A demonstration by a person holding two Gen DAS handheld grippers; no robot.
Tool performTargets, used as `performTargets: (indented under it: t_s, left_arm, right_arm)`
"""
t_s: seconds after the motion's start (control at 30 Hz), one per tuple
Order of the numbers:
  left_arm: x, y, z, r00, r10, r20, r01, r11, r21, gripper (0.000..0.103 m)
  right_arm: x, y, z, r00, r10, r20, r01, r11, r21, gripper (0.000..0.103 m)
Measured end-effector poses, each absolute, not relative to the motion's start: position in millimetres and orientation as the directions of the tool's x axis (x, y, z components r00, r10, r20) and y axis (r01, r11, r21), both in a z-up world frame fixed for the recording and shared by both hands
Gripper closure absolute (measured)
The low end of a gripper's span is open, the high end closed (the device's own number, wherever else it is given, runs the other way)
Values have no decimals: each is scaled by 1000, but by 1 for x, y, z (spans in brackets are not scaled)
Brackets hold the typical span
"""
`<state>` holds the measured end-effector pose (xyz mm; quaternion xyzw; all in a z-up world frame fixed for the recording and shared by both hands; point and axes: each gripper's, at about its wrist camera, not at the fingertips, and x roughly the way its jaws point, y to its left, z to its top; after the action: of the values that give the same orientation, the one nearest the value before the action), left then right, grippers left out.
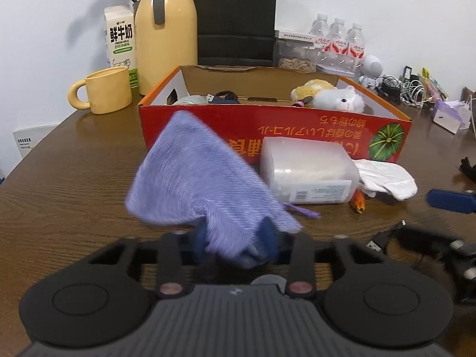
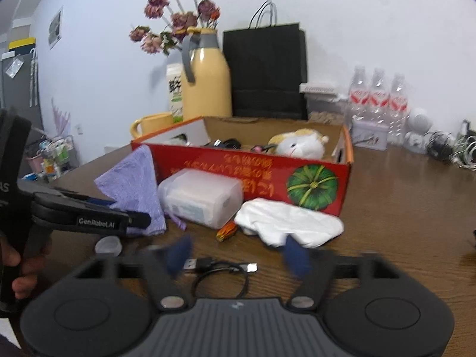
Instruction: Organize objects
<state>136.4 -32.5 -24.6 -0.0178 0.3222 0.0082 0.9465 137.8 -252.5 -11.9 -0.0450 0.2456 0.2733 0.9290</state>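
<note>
Left gripper (image 1: 235, 235) pinches purple cloth (image 1: 202, 184) — cloth rising ahead.

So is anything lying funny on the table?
Yes. The clear plastic container lies tipped on its side against the red box, and a small orange wrapper lies loose beside it.

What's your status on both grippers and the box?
Left gripper shut on purple cloth. Right gripper open above black USB cable, nothing held. Red cardboard box ahead; clear plastic container and white cloth in front of it.
</note>
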Motion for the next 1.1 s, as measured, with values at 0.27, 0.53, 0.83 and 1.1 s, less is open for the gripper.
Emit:
performTargets:
  t_s: [0.27, 0.53, 0.83, 1.1]
  left_arm:
    - [123, -28, -20, 802, -29, -596, -2, 999, -51, 86]
    - [111, -14, -8, 824, -45, -565, 1, 997, -78, 86]
    - [107, -9, 5, 847, -78, -526, 32, 995, -95, 90]
    - [114, -5, 30, 875, -103, -473, 60, 993, -107, 90]
  right_arm:
    - [152, -221, -25, 648, 447, -616, -568, 823, 0, 29]
    - [138, -217, -23, 657, 467, -592, -592, 805, -22, 56]
    - [134, -219, -14, 685, 471, -555, -579, 815, -23, 56]
    - [135, -213, 10, 722, 487, -491, -581, 812, -50, 56]
